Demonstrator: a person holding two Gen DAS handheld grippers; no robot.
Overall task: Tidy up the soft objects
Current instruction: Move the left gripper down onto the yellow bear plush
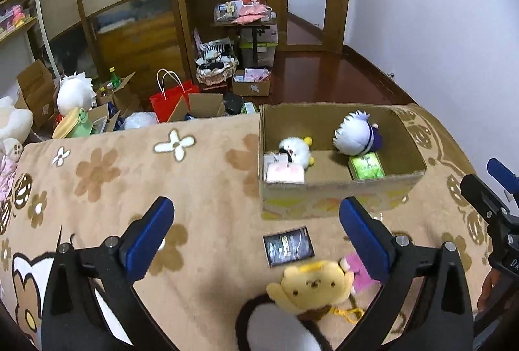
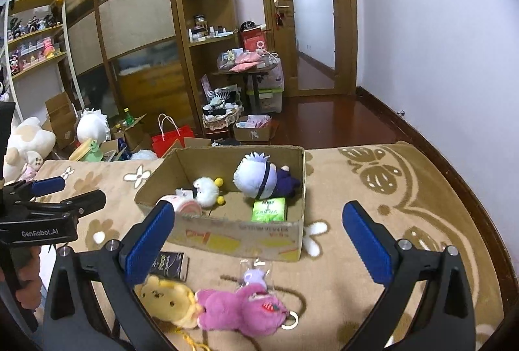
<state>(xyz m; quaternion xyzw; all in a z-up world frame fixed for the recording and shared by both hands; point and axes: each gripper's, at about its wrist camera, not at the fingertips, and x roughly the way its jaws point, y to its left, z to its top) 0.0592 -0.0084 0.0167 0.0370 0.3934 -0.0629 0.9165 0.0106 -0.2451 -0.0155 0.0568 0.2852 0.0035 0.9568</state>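
We see a cardboard box (image 2: 227, 234) on a bed covered by a tan flowered blanket (image 1: 129, 175). Inside lie a fluffy white plush (image 2: 207, 190) with yellow feet, a pale-haired doll in dark purple (image 2: 259, 177), a green packet (image 2: 269, 210) and a pink-and-white pouch (image 1: 285, 172). In front of the box, on the blanket, a yellow bear plush (image 1: 311, 286) touches a shaggy pink plush (image 2: 240, 308), near a small dark card pack (image 1: 288, 245). The left gripper (image 1: 256, 240) and the right gripper (image 2: 259, 244) both have their jaws wide apart, holding nothing.
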